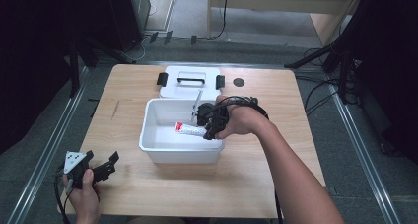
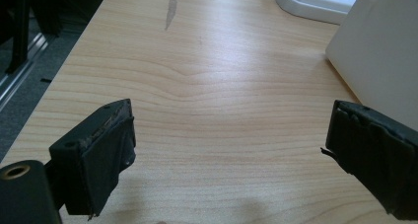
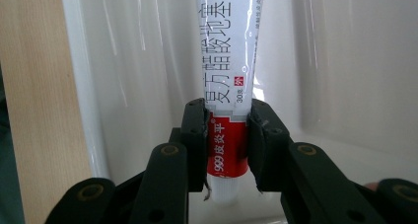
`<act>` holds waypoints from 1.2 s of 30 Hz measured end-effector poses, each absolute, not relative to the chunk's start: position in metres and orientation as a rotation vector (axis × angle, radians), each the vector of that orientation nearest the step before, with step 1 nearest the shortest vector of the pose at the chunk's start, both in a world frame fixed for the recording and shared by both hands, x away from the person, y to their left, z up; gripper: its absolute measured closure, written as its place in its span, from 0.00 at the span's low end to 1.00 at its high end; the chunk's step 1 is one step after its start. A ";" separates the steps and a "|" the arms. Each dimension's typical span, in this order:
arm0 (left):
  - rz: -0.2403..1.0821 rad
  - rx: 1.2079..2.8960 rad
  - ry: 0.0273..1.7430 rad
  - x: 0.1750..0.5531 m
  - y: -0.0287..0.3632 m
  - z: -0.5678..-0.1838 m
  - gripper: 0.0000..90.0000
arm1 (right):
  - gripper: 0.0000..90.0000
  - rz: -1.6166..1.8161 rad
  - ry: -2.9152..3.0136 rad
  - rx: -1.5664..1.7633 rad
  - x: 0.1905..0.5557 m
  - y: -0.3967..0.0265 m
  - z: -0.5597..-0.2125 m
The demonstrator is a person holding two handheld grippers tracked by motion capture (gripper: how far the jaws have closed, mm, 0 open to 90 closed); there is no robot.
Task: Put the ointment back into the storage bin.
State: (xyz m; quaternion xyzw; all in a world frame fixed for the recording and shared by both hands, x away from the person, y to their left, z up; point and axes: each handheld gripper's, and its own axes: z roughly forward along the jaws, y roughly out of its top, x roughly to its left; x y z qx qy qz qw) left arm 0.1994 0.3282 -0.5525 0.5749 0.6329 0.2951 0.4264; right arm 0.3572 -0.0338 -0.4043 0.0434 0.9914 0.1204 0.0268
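A white ointment tube [image 1: 190,130] with a red band and printed characters hangs inside the white plastic bin [image 1: 157,146] at the table's middle. My right gripper [image 1: 206,125] is shut on it. In the right gripper view the black pads [image 3: 196,140] press on the tube's red end [image 3: 226,150] just above its cap, and the tube's body points away over the bin's inner wall [image 3: 123,66]. My left gripper [image 1: 101,168] rests low at the table's front left corner. Its jaws stand wide apart with bare wood between them [image 2: 229,140].
The bin's white lid [image 1: 190,81] with a black handle and black side clips lies flat behind the bin. A dark round mark [image 1: 239,82] sits on the tabletop right of the lid. In the left gripper view the bin's outer wall [image 2: 379,51] rises at the right.
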 end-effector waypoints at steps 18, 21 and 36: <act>0.736 1.435 1.583 0.199 0.328 -0.552 0.06 | 0.80 0.239 3.110 0.154 0.359 -0.023 -0.426; 0.735 1.437 1.582 0.199 0.328 -0.552 0.06 | 0.80 0.207 3.127 0.161 0.360 -0.020 -0.429; 0.734 1.436 1.582 0.200 0.328 -0.552 0.06 | 0.80 0.088 3.175 0.180 0.363 -0.009 -0.440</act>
